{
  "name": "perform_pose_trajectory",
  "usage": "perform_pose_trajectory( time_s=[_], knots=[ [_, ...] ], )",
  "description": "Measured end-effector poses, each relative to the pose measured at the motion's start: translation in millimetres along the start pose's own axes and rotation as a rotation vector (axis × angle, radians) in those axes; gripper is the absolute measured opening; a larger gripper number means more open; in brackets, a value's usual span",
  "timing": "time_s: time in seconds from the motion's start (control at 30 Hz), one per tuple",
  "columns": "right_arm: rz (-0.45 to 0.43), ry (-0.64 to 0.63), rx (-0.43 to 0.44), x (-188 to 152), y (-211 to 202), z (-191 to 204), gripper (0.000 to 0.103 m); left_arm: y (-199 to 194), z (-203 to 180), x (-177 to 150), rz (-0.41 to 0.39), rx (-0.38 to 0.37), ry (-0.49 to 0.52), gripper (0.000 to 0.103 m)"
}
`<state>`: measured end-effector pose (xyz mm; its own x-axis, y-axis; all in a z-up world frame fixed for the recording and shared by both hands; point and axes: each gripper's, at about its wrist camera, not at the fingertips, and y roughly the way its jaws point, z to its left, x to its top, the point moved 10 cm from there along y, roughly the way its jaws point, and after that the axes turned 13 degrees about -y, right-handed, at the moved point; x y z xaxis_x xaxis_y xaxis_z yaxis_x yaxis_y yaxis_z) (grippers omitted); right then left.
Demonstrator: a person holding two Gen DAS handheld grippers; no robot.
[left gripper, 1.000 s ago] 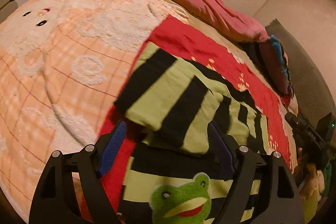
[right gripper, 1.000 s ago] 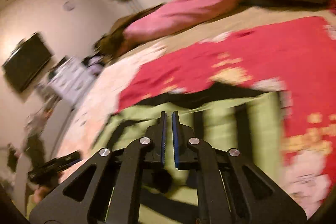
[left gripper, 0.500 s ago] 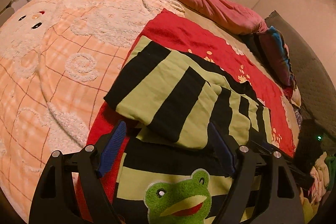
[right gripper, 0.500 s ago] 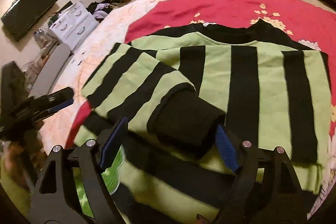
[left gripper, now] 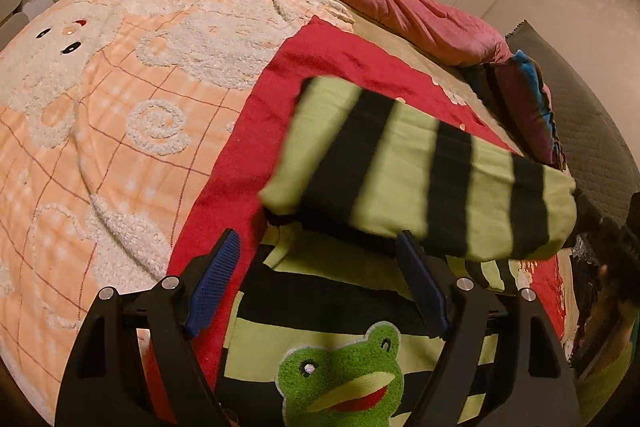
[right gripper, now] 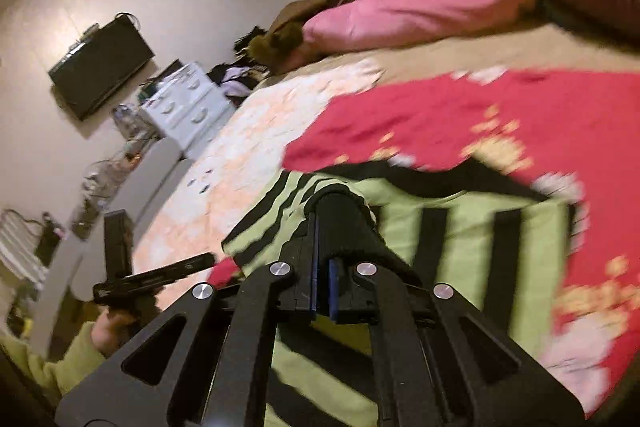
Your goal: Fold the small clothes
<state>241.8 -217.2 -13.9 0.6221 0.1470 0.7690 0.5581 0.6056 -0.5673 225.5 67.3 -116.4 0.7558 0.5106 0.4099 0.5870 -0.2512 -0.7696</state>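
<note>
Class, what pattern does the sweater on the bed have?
Green and black stripes on the sweater, clearest in the left wrist view.

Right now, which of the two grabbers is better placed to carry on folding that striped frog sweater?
The right gripper: it's clamped on the sweater's black cuff, sleeve lifted. The left gripper hangs open over the sweater, holding nothing.

My green-and-black striped sweater [left gripper: 360,291] is lying flat on the red blanket, its plush frog patch [left gripper: 340,375] facing up. One striped sleeve [left gripper: 420,179] is hanging lifted across the body, its black cuff [right gripper: 344,223] pinched in my right tongs.
</note>
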Motion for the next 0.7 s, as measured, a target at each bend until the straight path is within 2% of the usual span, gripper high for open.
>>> perform_pose_trajectory(
  time_s=[0.03, 0.13, 0.23, 0.27, 0.3, 0.37, 0.47, 0.5, 0.63, 0.7],
  knots=[
    [0.007, -0.014, -0.047, 0, -6, -14, 0.000, 1, 0, -1, 0.003, 0.000, 0.002, 0.079],
    [0.106, -0.006, -0.192, -18, -8, -62, 0.004, 5, -3, -6, 0.017, 0.005, 0.012, 0.079],
    [0.177, 0.035, -0.284, -46, 3, -99, 0.011, 13, -9, -12, 0.039, 0.011, 0.028, 0.079],
    [0.195, 0.073, -0.287, -58, 8, -109, 0.014, 14, -12, -13, 0.043, 0.010, 0.035, 0.079],
    [0.197, 0.105, -0.284, -68, 9, -115, 0.025, 16, -16, -13, 0.045, 0.009, 0.046, 0.079],
    [0.175, 0.145, -0.287, -79, 4, -123, 0.037, 17, -29, -10, 0.037, 0.011, 0.082, 0.079],
    [0.085, 0.204, -0.241, -87, -14, -127, 0.037, 22, -48, -4, 0.021, 0.021, 0.146, 0.079],
    [0.080, 0.204, -0.239, -89, -18, -127, 0.037, 25, -55, -4, 0.023, 0.021, 0.165, 0.079],
    [0.090, 0.135, -0.222, -90, -23, -115, 0.037, 48, -79, -8, 0.056, 0.019, 0.225, 0.079],
    [0.130, 0.088, -0.214, -90, -11, -108, 0.040, 64, -85, -11, 0.084, 0.028, 0.240, 0.079]
  ],
)
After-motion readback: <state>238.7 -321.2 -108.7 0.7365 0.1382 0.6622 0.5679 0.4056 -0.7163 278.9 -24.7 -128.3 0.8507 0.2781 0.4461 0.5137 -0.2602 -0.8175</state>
